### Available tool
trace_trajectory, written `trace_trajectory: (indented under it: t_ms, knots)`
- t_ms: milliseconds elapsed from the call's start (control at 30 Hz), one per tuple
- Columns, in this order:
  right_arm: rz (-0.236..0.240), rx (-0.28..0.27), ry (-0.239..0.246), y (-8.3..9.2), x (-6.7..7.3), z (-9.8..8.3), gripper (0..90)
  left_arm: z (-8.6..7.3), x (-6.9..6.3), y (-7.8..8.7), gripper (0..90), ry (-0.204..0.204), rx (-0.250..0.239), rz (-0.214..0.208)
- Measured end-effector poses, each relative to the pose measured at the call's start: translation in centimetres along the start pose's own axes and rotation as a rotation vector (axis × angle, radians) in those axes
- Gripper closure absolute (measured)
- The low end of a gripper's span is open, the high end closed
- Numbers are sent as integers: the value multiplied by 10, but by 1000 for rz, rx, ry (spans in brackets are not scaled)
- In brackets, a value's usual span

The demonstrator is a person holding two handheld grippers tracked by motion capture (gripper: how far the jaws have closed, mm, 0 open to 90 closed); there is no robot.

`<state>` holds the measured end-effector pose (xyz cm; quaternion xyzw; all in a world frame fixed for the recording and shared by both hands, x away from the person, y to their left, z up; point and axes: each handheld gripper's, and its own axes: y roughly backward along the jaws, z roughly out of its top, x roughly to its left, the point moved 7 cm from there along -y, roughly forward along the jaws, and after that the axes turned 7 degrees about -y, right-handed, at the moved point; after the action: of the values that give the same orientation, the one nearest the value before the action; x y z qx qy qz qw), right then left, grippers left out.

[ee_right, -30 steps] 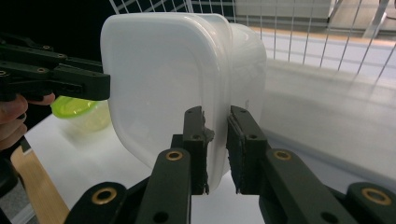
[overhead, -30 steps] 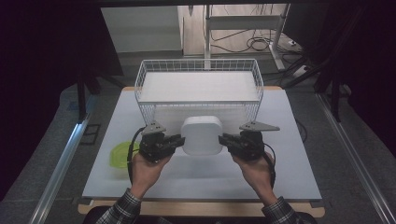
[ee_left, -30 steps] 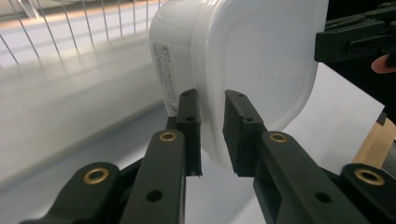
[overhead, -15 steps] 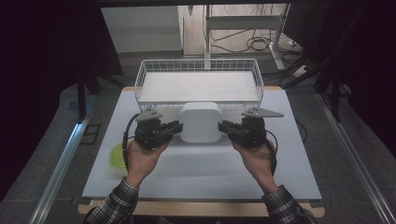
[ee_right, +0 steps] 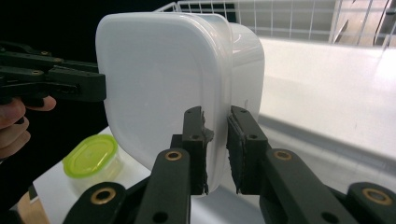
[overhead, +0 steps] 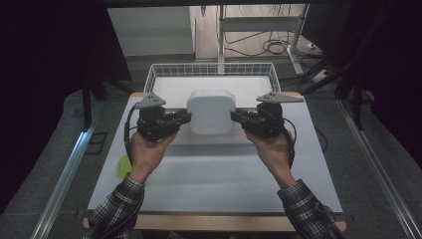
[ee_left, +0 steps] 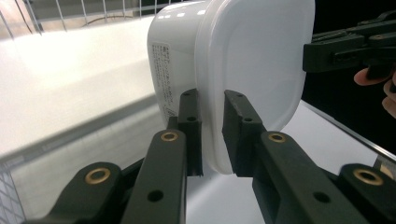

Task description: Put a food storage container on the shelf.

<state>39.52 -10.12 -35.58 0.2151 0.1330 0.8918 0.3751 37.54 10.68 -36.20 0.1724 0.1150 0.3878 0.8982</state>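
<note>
Two hand-held grippers hoist a white lidded container (overhead: pixel 211 110) above the white table (overhead: pixel 209 174), seen from the high view. The L gripper (overhead: pixel 185 118) clamps the container's rim at its 9 o'clock side; the R gripper (overhead: pixel 235 117) clamps the rim at 3 o'clock. Container hangs between them, clear of the tabletop, lid facing up, w/ its shadow on the table at 6 o'clock below it.

L gripper view: both black jaws pinch the lid edge of the container (ee_left: pixel 243 60), one pad on the lid face, the other on the body side just under the rim; a printed label shows on the container wall. The R gripper (ee_left: pixel 308 51) bites the far edge at about 2 o'clock.

R gripper view: jaws likewise nip the container (ee_right: pixel 168 79) at its rim, w/ the L gripper (ee_right: pixel 100 86) gripping the opposite edge at 9 o'clock.

A white wire basket (overhead: pixel 159 72) sits on the table at 12 o'clock, just beyond the container. A small tub w/ a lime-green lid (ee_right: pixel 91 156) rests near the table's edge at 8 o'clock from the container. Plaid sleeves (overhead: pixel 117 209) enter from 6 o'clock.
</note>
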Motion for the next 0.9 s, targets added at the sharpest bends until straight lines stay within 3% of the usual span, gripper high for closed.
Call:
trace_trajectory:
  t_ms: [433, 900]
  knots:
    - [-16, -20, -17, -11, -11, 37, 776, 33, 21, -13, 783, 2, -6, 5]
    - [-39, 11, -45, -29, -28, 52, 769, 38, 40, -32, 780, 43, 15, -4]
